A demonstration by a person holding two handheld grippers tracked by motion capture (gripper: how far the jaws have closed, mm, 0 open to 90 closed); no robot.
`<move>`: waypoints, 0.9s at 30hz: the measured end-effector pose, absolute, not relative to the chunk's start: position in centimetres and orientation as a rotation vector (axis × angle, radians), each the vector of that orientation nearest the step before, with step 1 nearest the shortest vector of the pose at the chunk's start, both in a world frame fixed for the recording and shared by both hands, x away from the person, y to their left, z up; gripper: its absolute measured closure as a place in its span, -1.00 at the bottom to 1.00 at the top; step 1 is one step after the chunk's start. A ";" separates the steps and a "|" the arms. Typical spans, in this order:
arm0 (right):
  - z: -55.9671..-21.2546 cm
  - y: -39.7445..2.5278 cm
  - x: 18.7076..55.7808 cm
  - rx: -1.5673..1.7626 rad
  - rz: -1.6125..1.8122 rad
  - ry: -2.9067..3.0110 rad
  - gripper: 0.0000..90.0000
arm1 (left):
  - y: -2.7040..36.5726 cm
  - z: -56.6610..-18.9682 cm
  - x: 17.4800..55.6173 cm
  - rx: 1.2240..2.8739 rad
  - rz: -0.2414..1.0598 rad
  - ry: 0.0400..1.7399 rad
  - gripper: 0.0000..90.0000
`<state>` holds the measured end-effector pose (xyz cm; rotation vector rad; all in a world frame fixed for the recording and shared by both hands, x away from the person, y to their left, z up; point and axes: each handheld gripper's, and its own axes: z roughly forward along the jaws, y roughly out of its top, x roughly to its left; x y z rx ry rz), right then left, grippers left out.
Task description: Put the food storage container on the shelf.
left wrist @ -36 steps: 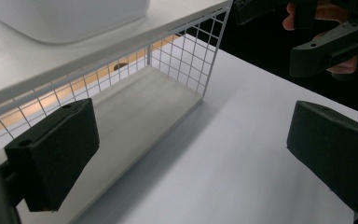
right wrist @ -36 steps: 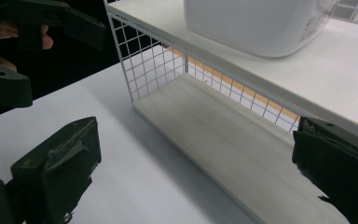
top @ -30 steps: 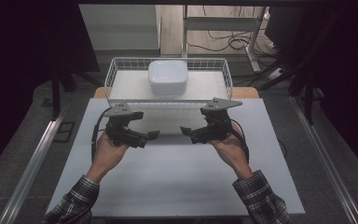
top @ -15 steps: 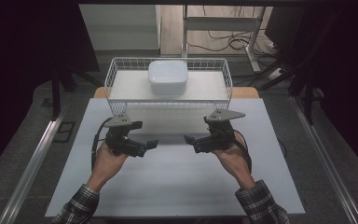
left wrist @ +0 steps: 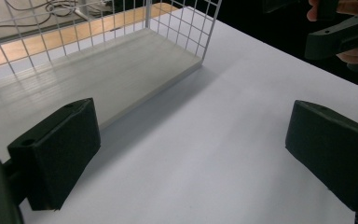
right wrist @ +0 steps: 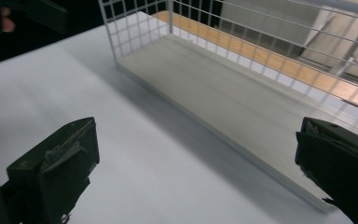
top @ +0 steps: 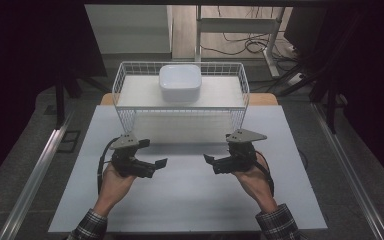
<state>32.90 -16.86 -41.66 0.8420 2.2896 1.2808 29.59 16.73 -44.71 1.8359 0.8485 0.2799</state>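
Both of your grippers hang over the bare white tabletop (top: 190, 200) with their fingers spread wide and holding nothing: the left gripper (top: 156, 165) and the right gripper (top: 211, 161) point inward at each other, a stretch of tabletop between their tips. The thing nearest to work on, the white rounded-square plastic container (top: 180, 82), sits well beyond both sets of fingers, up on the flat shelf inside the white wire-mesh basket (top: 181, 66), roughly midway between your two hands. I judge the wire wall facing you to be the main hazard: if you drive either gripper straight forward, the fingers would likely strike the mesh and shove the whole basket back, so you would need to come in over the rim. The container looks smooth and wider than one finger span, so a one-sided pinch could let it slip or tip against the wire. In the left gripper view, the black fingers (left wrist: 58, 154) frame the basket's pale shelf board (left wrist: 98, 74) beyond and to their left, with your other hand's gripper at the upper right. The right gripper view looks between its own fingers (right wrist: 56, 168) at the same board (right wrist: 242, 93) running off to their right. Both close views bring out the mesh and board edge, while the high view gives the container and your spacing.
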 end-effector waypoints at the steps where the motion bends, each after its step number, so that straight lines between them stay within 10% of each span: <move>1: -41.8 -17.0 32.9 0.848 1.281 2.289 -1.00 | 16.8 -45.1 29.4 1.831 0.279 0.855 -0.93; 27: -45.9 -18.3 30.4 0.860 1.220 2.324 -1.00 | 16.3 -49.8 25.8 1.911 0.301 0.909 -0.92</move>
